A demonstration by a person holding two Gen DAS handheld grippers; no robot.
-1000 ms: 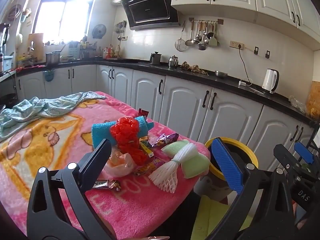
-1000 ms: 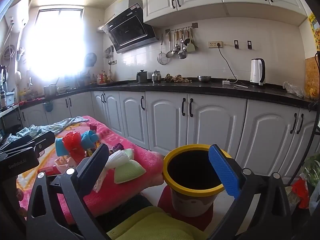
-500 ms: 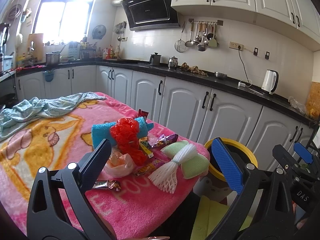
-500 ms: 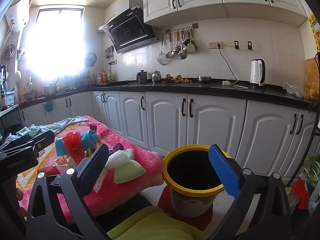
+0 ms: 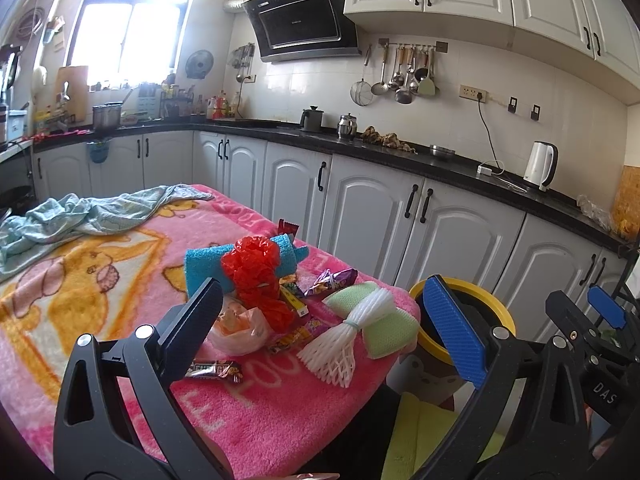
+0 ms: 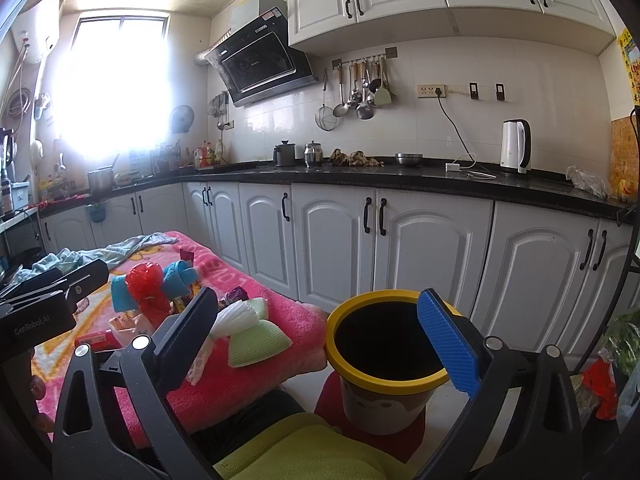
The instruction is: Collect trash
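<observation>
Trash lies on the near right corner of a pink blanket [image 5: 100, 280]: a red plastic bag [image 5: 256, 276], a white foam net [image 5: 344, 340], a pale plastic bag [image 5: 240, 328], several candy wrappers [image 5: 214, 369] and a purple wrapper [image 5: 332, 279]. A yellow-rimmed bin [image 6: 384, 360] stands on the floor right of the table; it also shows in the left wrist view [image 5: 496, 316]. My left gripper [image 5: 324, 332] is open and empty, above the trash pile. My right gripper [image 6: 320, 332] is open and empty, near the bin's rim.
A blue sponge [image 5: 240, 262] and a green sponge [image 5: 384, 328] lie among the trash. A light blue cloth [image 5: 80, 216] lies at the far end of the blanket. White cabinets [image 6: 400, 240] under a black counter run behind. A yellow-green cloth [image 6: 312, 452] is below.
</observation>
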